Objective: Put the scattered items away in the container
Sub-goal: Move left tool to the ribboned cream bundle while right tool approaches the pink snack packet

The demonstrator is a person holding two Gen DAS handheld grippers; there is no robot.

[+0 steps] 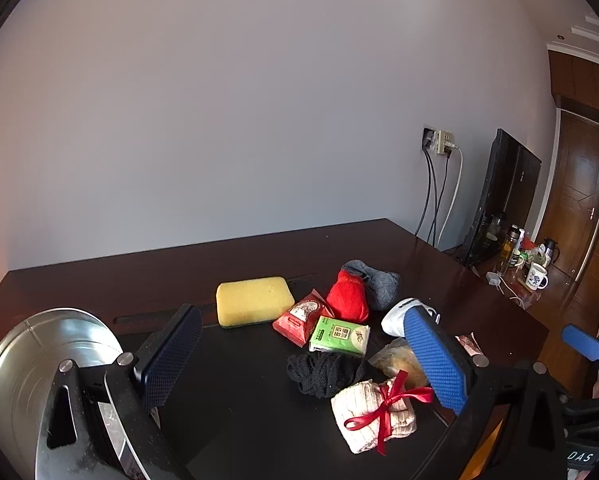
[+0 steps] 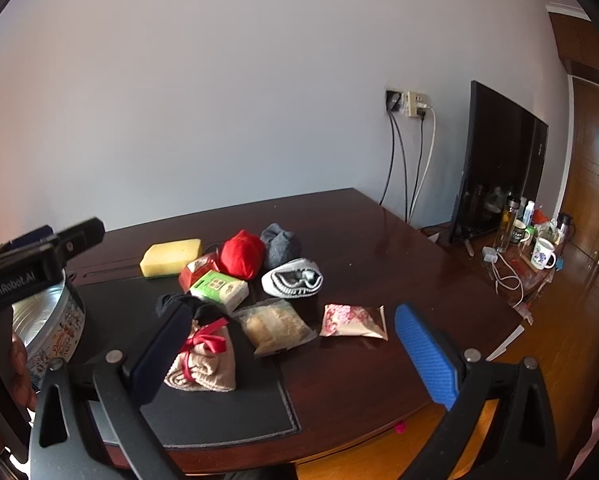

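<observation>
Both tools wide open, nothing held. Left tool (image 1: pixel 299 364) hangs over near part of dark wood bench (image 2: pixel 379 232), w/ pale knit bundle tied w/ red ribbon (image 1: pixel 373 416) low between its jaws, not touched. Right tool (image 2: pixel 295 356) hangs over near edge, same bundle (image 2: pixel 203 360) just beside its left finger.

Round shiny metal tin w/ printed side (image 2: pixel 55 328), the container, sits near left, open on top.

Stuff in a pile mid-bench: yellow sponge block (image 1: pixel 253 300) far left, red soft pouch (image 1: pixel 347 298) touching grey knit sock (image 1: pixel 375 284), red snack packet (image 1: pixel 301 316), green tissue pack (image 1: pixel 339 336), black knit wad (image 1: pixel 323 372), white-grey rolled sock (image 2: pixel 293 280), clear bag w/ tan snack (image 2: pixel 275 328), pink-brown foil packet (image 2: pixel 353 322) to the right, a bit apart.

All prob. light. Knit things & sponge soft, squash easy: pinch across the middle. Ribbon bundle: grab the fat part, not the bow, could slip loose. Packets slick & crinkly, maybe crumbly inside: take by an edge, gently.
</observation>
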